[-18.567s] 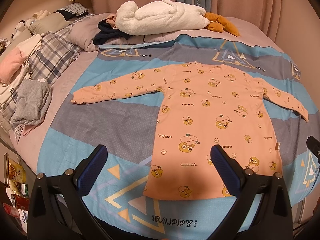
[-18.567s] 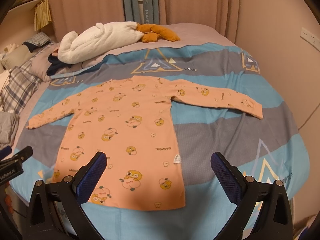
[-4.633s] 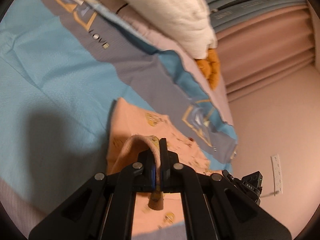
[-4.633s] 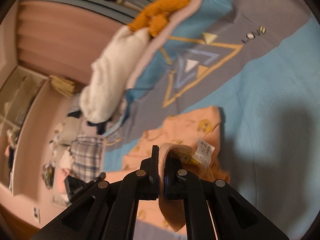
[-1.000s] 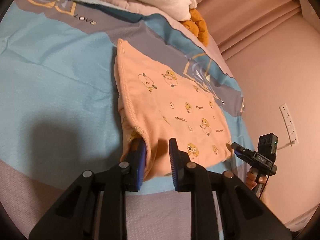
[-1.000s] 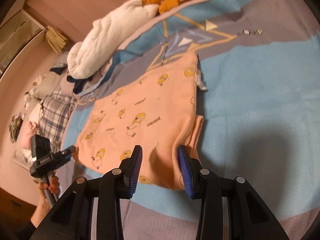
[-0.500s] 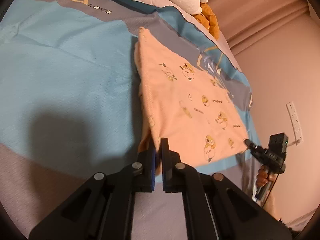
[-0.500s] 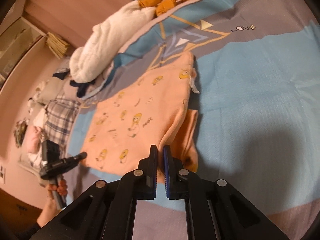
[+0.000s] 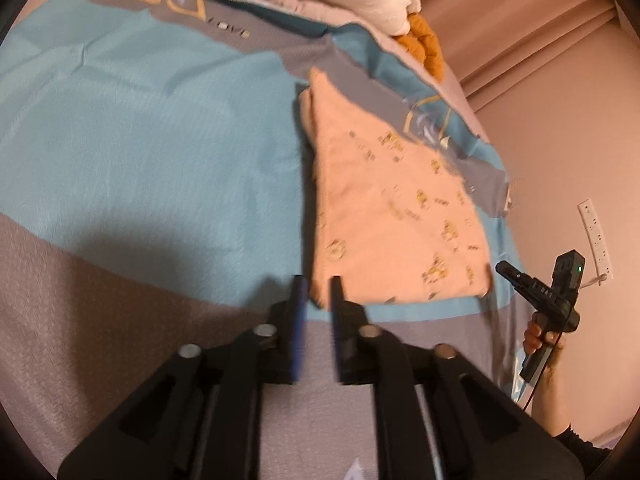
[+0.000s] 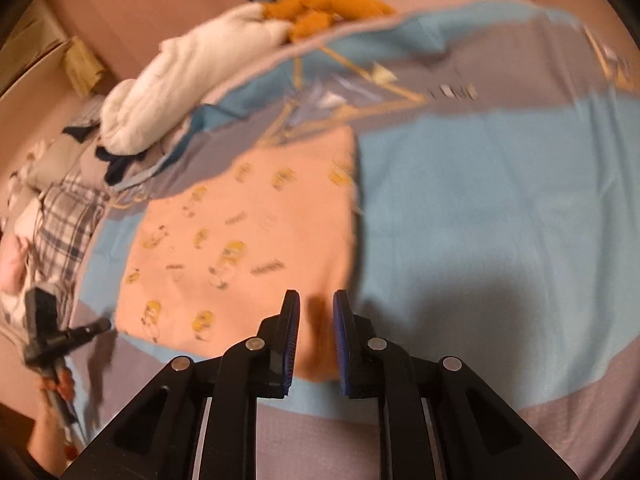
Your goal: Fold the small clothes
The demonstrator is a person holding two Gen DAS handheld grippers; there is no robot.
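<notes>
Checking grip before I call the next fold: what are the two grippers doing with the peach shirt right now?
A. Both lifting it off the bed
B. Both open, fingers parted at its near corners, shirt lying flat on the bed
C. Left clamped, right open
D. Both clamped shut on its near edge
B: the left gripper and right gripper both show a gap between their fingers, and the peach shirt lies flat, folded, on the bedspread.

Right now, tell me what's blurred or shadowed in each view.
Left wrist: shirt print smeared by motion blur, dark shadow on the bedspread left of the gripper. Right wrist: everything smeared too, shadow right of that gripper; both views fisheye-bent.
</notes>
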